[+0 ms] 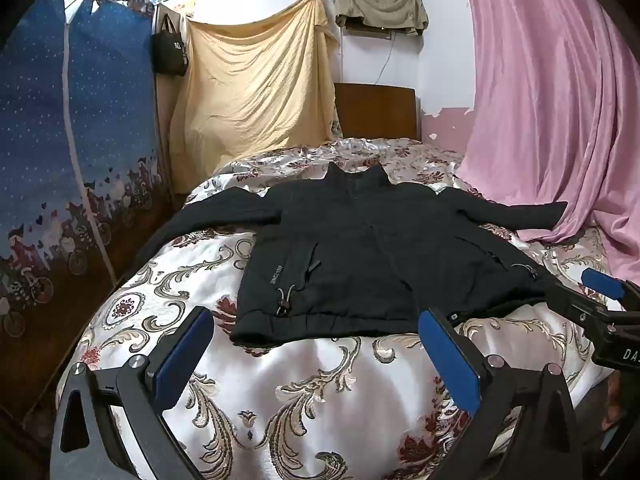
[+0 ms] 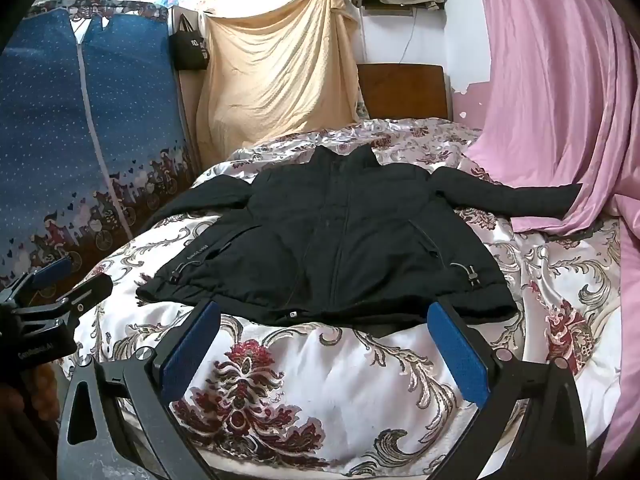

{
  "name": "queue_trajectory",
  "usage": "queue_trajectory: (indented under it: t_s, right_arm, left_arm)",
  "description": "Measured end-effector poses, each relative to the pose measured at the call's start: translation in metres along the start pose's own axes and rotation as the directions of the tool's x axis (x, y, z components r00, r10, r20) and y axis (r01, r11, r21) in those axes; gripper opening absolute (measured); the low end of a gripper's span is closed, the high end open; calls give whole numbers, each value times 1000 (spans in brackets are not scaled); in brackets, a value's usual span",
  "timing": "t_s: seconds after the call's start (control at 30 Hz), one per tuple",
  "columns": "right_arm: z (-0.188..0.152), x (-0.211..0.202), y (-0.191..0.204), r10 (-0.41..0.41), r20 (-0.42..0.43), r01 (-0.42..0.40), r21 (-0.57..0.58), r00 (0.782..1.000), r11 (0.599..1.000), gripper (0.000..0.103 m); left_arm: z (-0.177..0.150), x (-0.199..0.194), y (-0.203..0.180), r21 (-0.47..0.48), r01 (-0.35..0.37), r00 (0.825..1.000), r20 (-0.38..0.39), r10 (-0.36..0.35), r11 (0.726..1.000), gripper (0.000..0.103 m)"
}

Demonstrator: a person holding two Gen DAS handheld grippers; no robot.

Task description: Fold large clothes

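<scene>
Left wrist view: you look forward and slightly down along its fingers from the bed's foot, near the jacket [image 1: 360,248] hem.
Right wrist view: same facing, set further right.
Shared: jacket, bedspread [image 2: 320,380], headboard [image 1: 376,112], pink curtain [image 2: 552,100].

We can read very little here. On the body of the right hand-held gripper [image 1: 600,292], seen at the right edge of the left wrist view, white letters begin "DA" and run out of the picture. On the body of the left hand-held gripper [image 2: 60,280], seen at the left edge of the right wrist view, there is a line of white lettering, too blurred for us to spell out with confidence. The black jacket [image 2: 340,232] carries a short pale word beside its pocket, too small to read. The black bag [image 2: 190,50] hanging on the wall bears a white mark that we cannot make out.
</scene>
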State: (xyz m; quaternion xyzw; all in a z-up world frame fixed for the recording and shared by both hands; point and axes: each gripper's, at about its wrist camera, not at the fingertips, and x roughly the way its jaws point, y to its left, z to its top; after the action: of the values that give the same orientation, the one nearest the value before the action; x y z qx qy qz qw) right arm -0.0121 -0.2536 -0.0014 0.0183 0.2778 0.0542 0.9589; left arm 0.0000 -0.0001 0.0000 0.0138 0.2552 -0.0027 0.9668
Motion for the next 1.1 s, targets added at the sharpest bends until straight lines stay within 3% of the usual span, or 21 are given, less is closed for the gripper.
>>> queue_trajectory:
  t_s: [1.1]
  right_arm:
    - [-1, -1, -1, 5, -6, -5, 5, 1000, 1000, 102]
  left_arm:
    - [0, 0, 0, 7, -4, 1000, 5, 4, 1000, 103]
